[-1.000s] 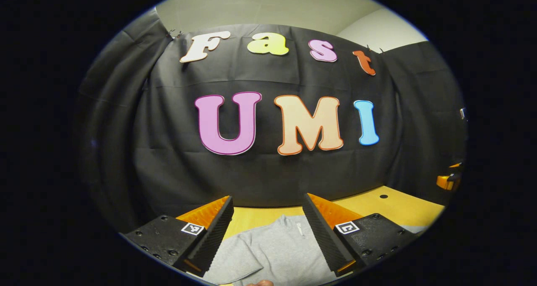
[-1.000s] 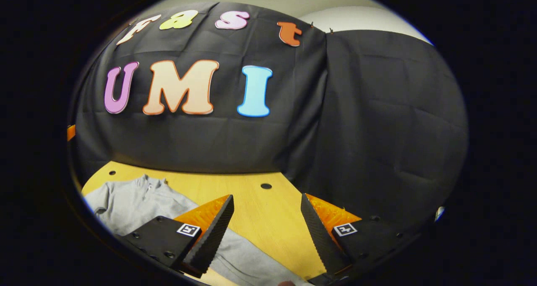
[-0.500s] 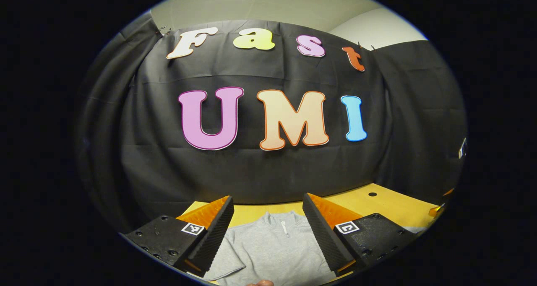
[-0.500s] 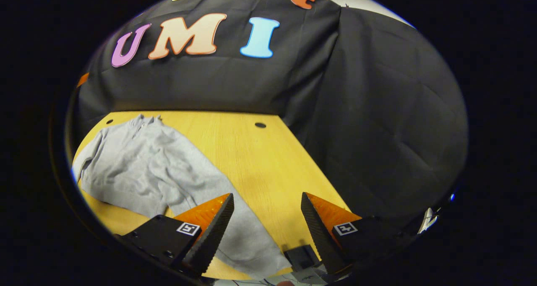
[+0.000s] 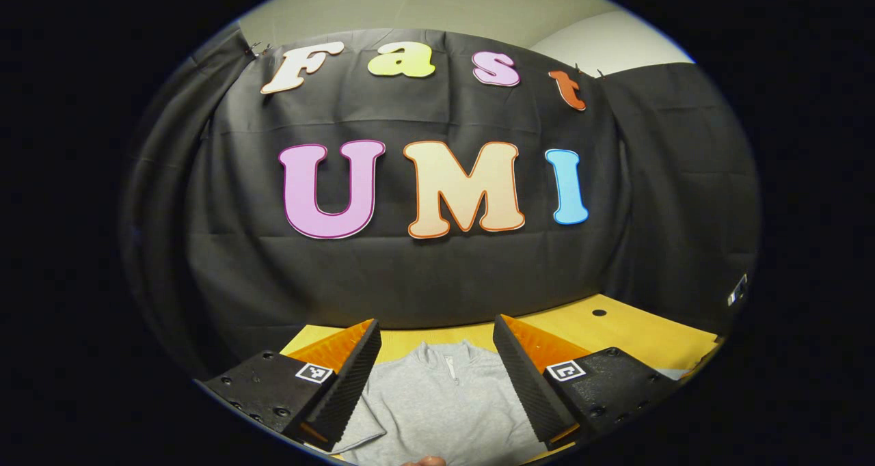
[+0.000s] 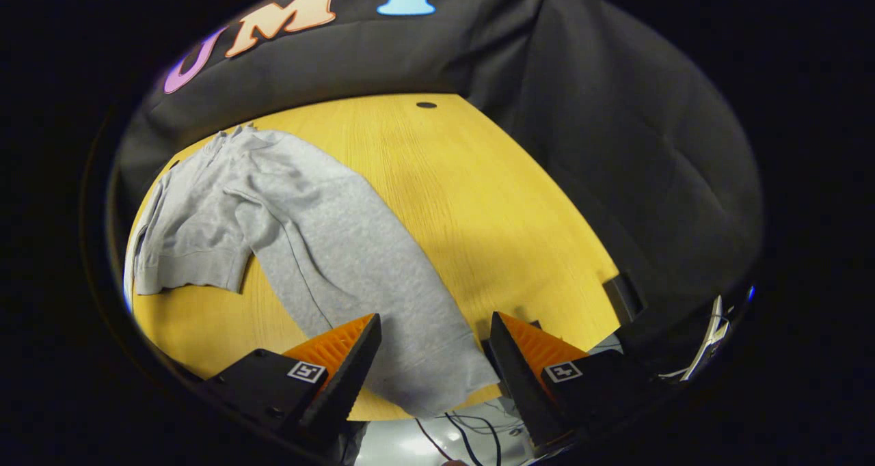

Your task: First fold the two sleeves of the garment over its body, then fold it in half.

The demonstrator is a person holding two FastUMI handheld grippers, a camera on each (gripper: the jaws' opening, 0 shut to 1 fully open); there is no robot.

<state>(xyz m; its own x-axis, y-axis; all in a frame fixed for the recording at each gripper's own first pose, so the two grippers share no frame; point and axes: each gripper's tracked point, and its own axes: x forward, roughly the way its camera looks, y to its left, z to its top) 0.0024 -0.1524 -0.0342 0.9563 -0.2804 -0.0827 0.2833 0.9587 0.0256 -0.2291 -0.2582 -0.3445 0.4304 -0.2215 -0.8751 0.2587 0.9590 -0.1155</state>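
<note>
Lying flat on the table (image 6: 478,199), the garment (image 6: 321,234) is a soft grey knit with a fine heathered texture, a short stand-up collar and a small zip at the neck. In the right gripper view its body occupies the left part of the tabletop; one sleeve (image 6: 383,295) runs as a long, smooth band towards the near edge, its end reaching just between the fingers of the right gripper (image 6: 435,357). Those fingers are spread wide, ridged on their inner faces, and hold nothing. The table is a yellow wood-grain board with a small dark round hole (image 6: 426,104) near its far edge. Black cloth forms the booth wall (image 6: 615,145) behind and to the right. Thin dark cables (image 6: 465,432) lie below the near table edge, between the fingers.

In the left gripper view, the left gripper (image 5: 436,377) is likewise spread apart and empty. The collar and zip (image 5: 449,368) of the garment sit between its ridged fingers, the grey fabric lying beneath them.
</note>
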